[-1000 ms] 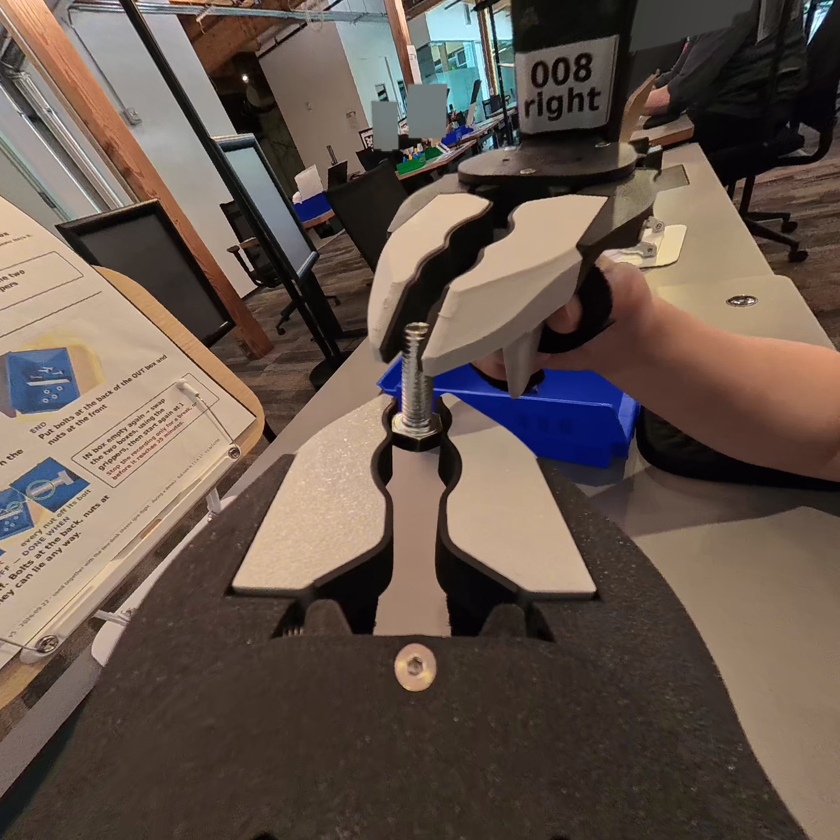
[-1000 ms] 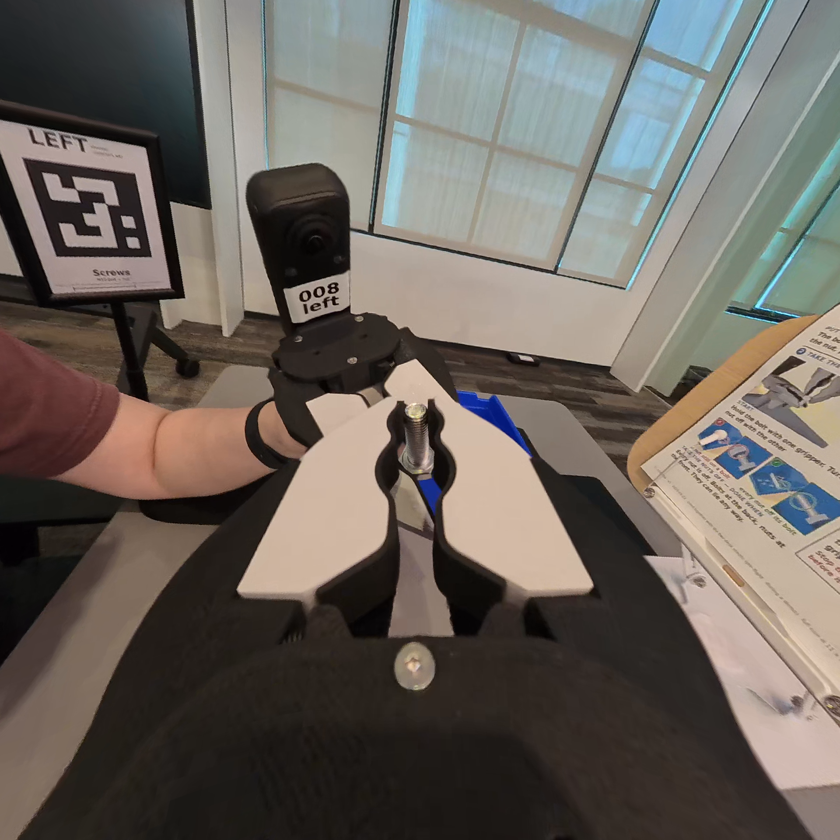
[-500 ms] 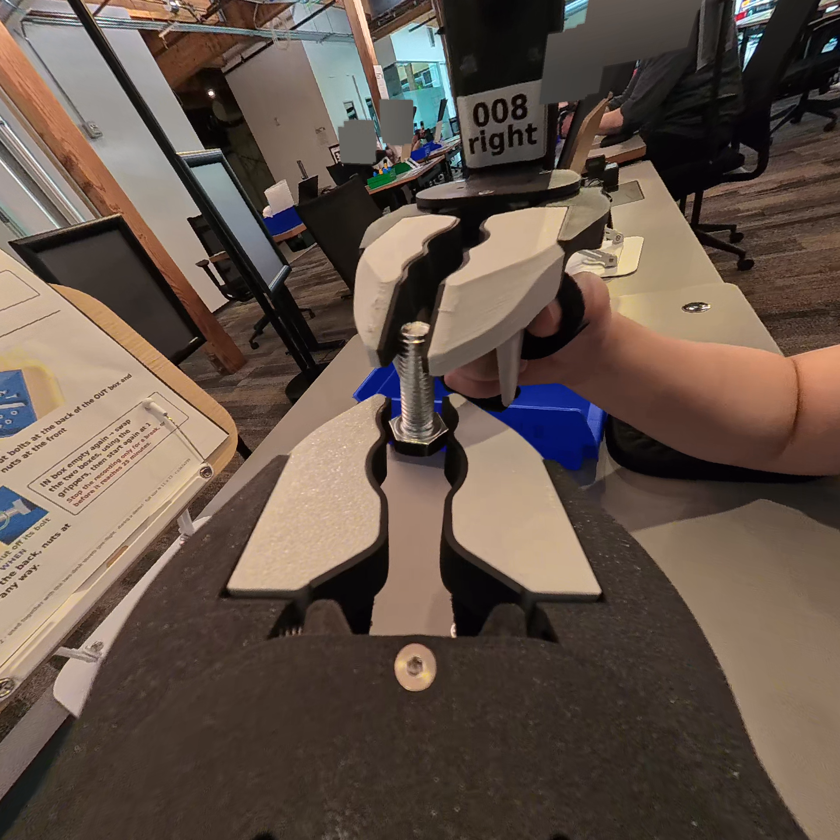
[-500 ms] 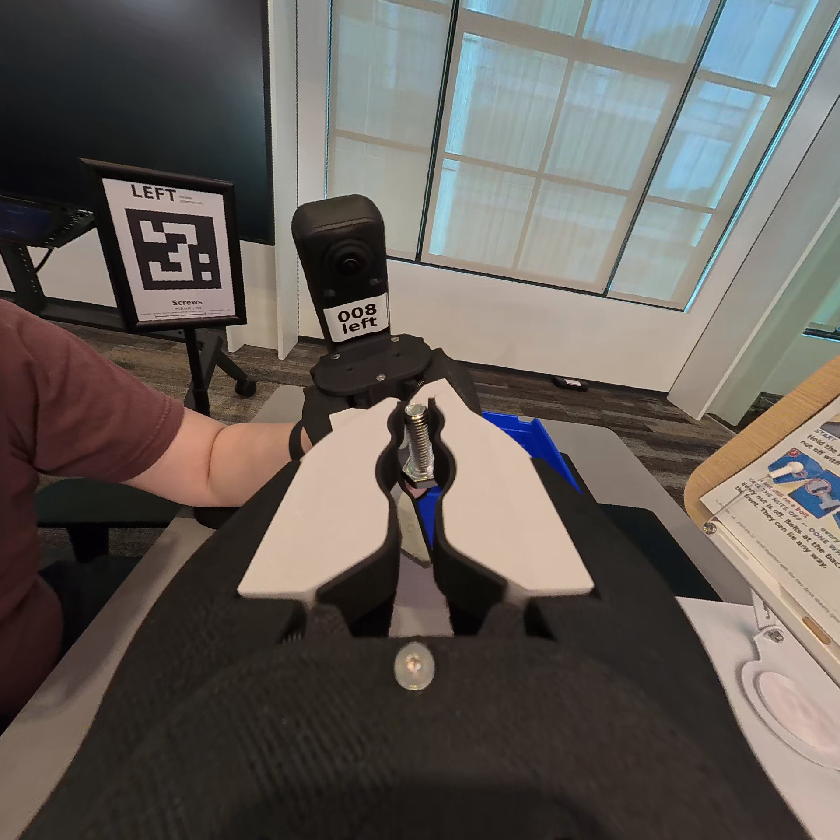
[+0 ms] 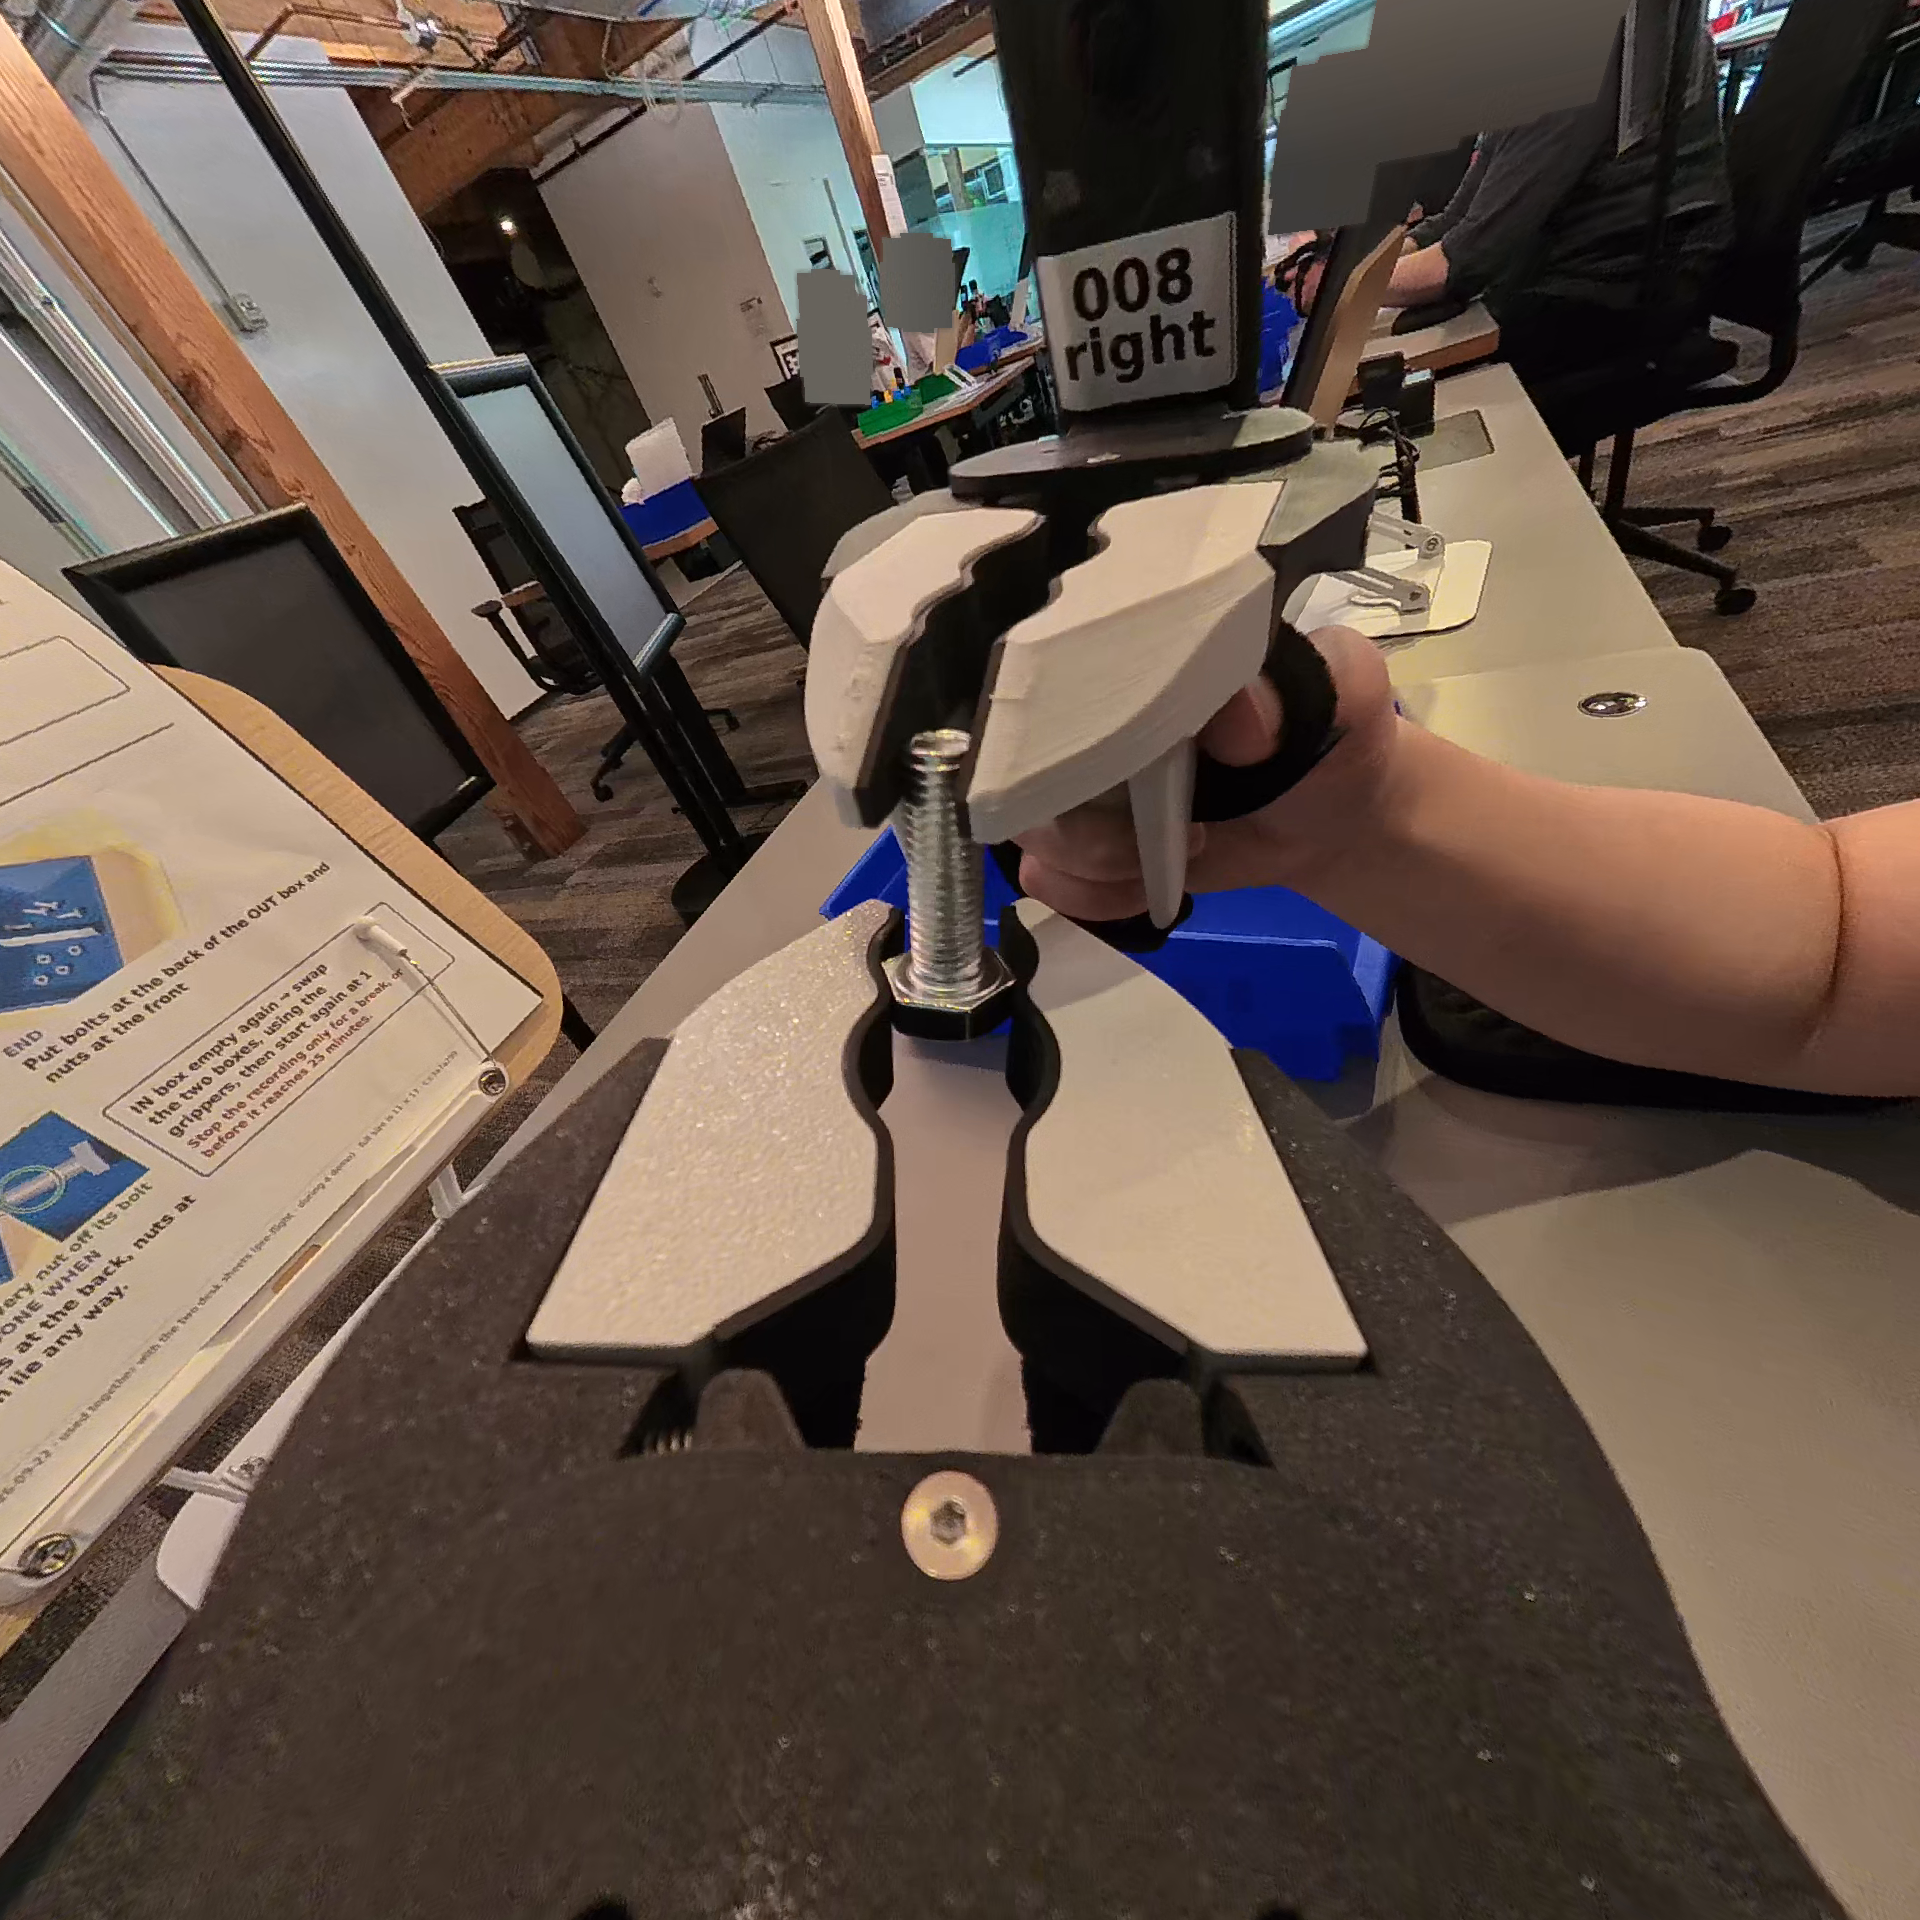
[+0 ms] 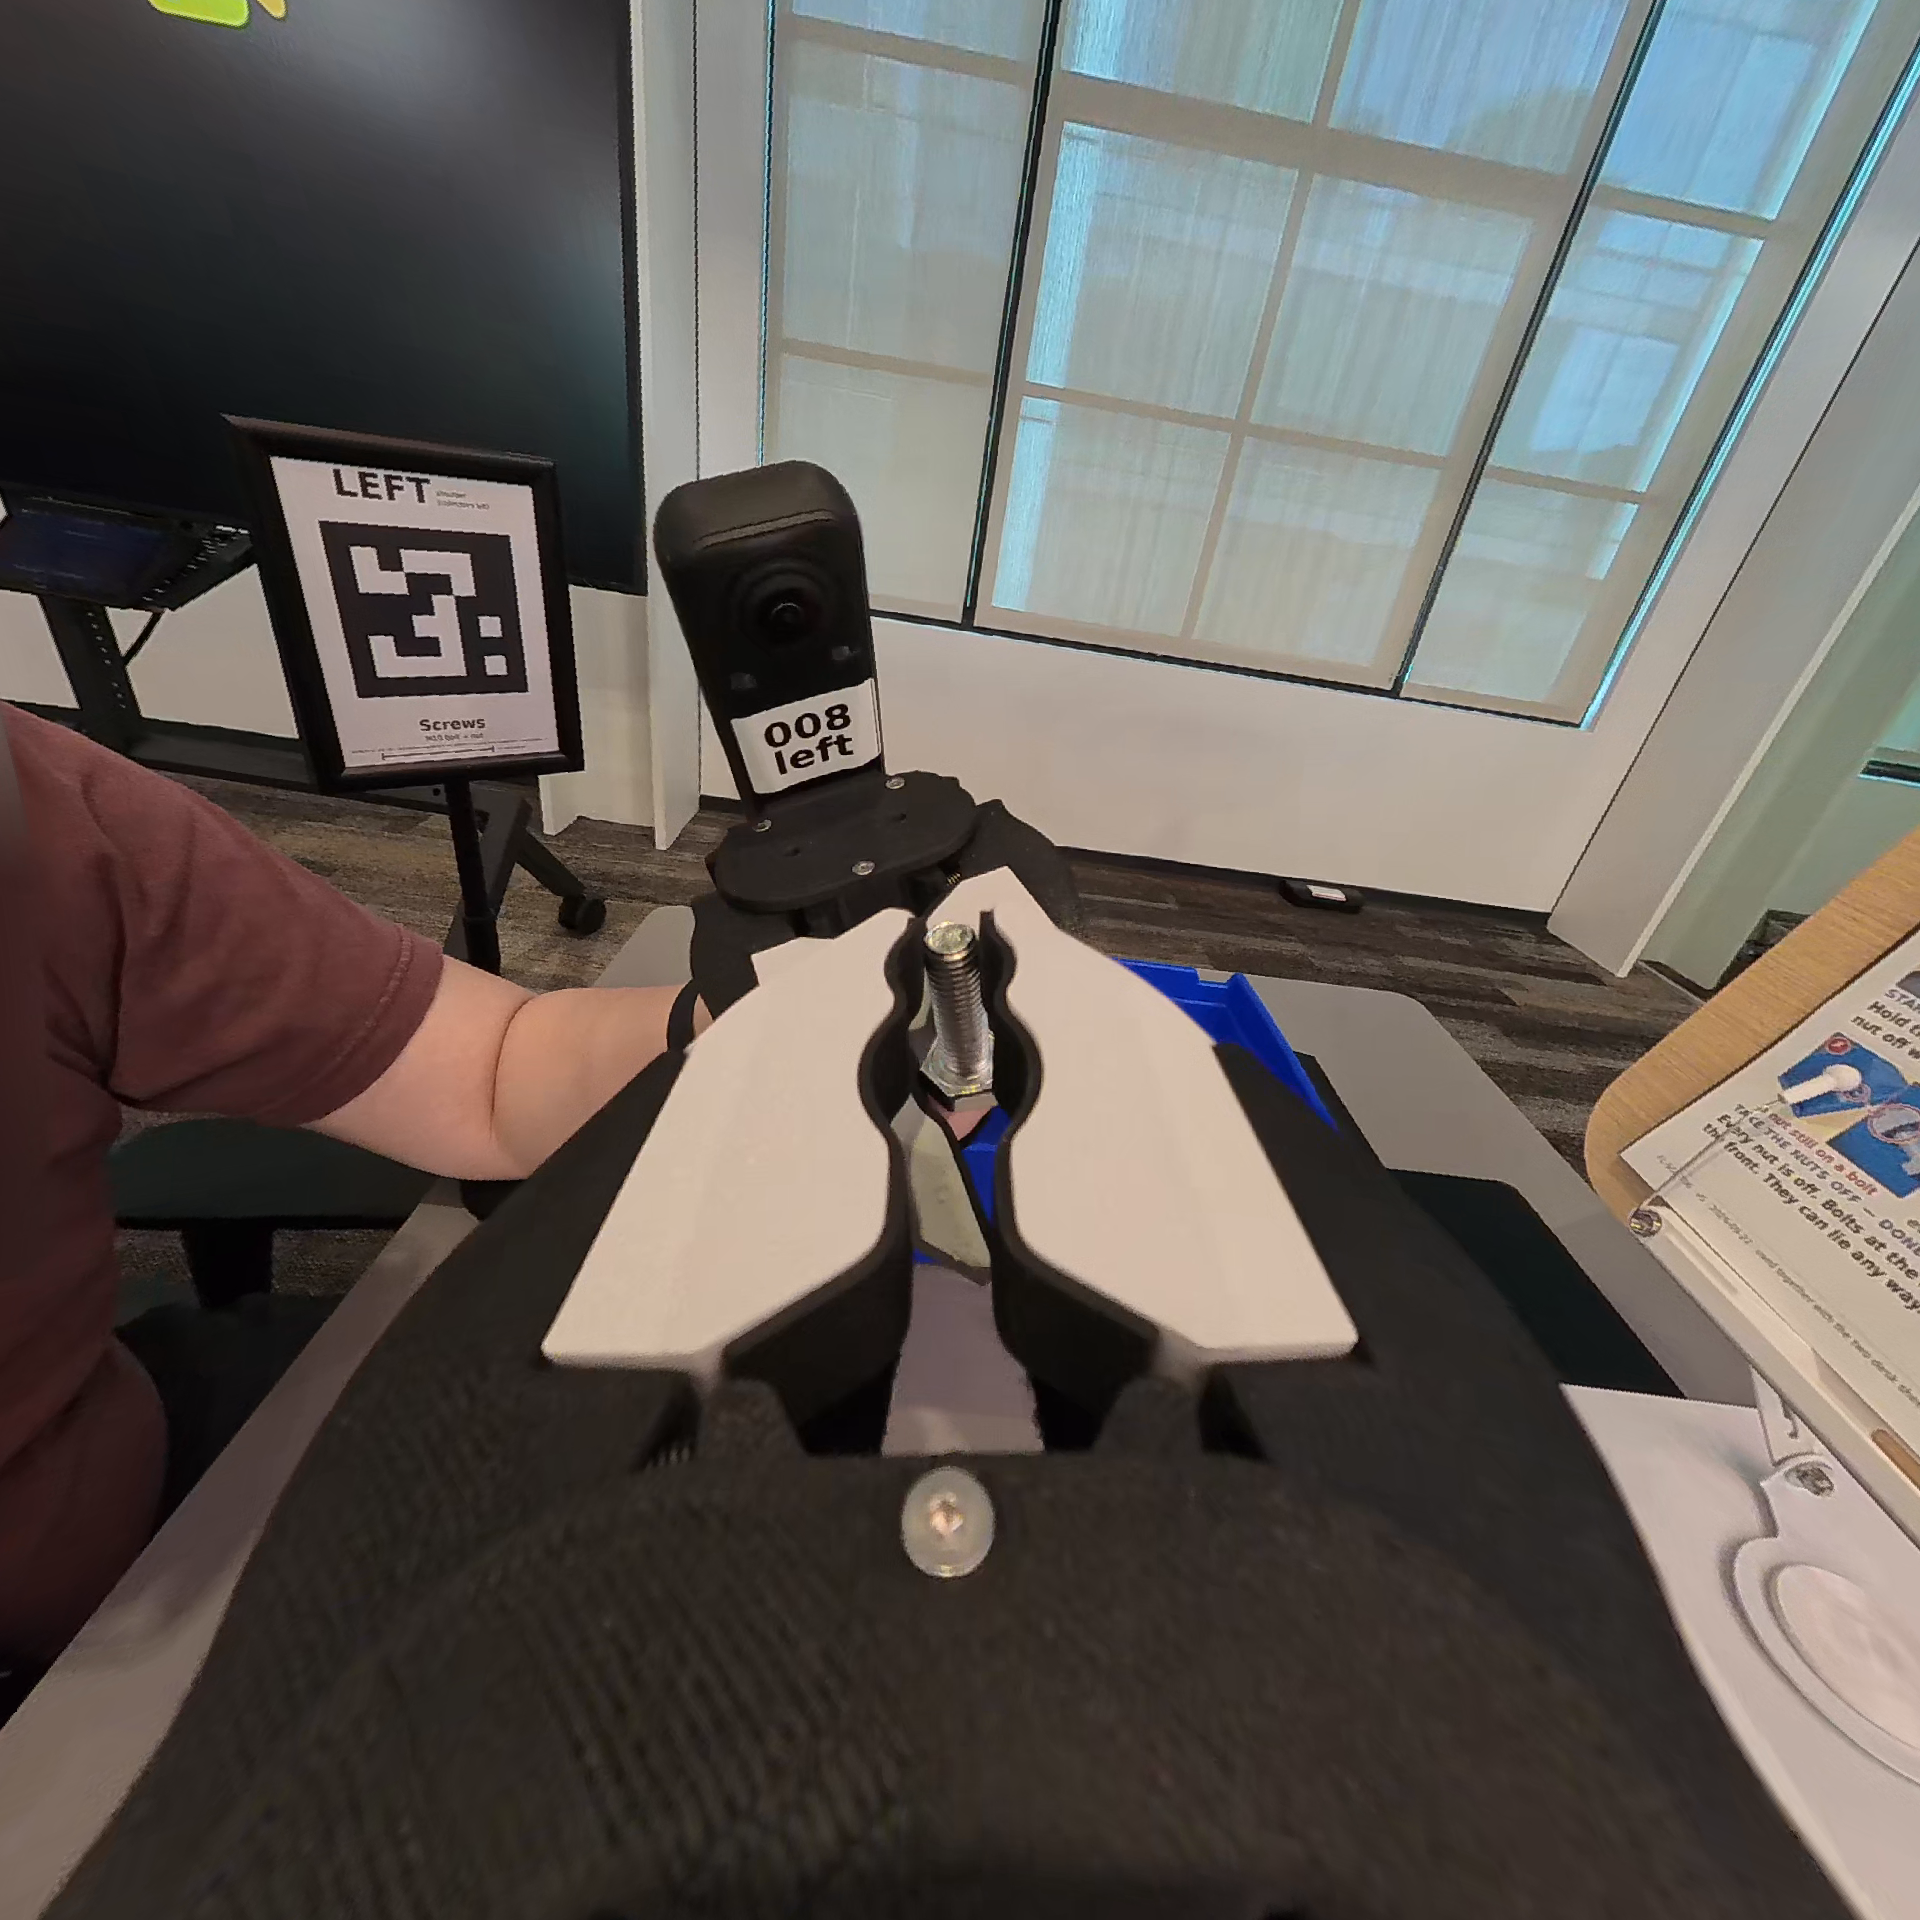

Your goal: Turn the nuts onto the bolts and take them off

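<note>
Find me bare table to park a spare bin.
Free: grey tabletop right of the left tongs, bordered by the black pad and blue bin behind. Crowded: right tongs meet them on the bolt near the bin; the instruction board fills the left edge.

L gripper (image 5: 948, 971) & R gripper (image 6: 951, 997) clamped, tips meeting.

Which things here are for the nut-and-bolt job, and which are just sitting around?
For the job:
- bolt, held at both ends
- left tongs
- right tongs
- blue bin

Just sitting around:
- instruction sheet
- framed marker sign
- standing screen
</note>
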The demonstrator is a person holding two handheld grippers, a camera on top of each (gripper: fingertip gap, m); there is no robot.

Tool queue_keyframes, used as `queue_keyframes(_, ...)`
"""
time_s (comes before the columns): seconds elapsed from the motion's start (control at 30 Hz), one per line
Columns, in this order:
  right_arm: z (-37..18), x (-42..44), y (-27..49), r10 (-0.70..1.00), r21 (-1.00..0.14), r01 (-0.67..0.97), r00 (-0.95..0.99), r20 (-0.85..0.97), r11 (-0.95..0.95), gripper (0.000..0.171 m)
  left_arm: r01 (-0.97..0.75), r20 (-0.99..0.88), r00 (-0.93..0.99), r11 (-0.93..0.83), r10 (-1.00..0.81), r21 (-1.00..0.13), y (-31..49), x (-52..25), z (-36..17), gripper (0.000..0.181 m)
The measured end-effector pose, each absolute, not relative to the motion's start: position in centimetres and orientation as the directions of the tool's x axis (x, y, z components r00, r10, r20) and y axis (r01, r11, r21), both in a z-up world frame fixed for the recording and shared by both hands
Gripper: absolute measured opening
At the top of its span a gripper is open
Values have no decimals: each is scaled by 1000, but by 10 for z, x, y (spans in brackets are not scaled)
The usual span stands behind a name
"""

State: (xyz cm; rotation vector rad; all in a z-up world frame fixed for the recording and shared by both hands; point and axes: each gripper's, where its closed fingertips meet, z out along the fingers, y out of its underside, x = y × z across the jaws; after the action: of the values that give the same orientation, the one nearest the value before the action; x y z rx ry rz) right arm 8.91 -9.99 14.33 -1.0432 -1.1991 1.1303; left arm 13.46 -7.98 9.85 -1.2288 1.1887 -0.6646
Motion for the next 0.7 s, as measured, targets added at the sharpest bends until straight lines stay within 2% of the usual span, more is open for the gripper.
queue_keyframes(0.17, 147, 91, -100, 989, -984, -103, 25, 142, 144, 20, -216, -340, 313, 283, -887, -935, -78, 134, 97, 17)
queue_keyframes(0.47, 148, 100, -97, 975, -977, -43, 81, 207, 211, 26, -219, -335, 330, 273, -883, -937, -72, 127, 99, 17)
queue_keyframes(0.7, 152, 108, -90, 977, -981, -47, 119, 179, 186, 26, -196, -303, 339, 248, -891, -949, -67, 119, 102, 17)
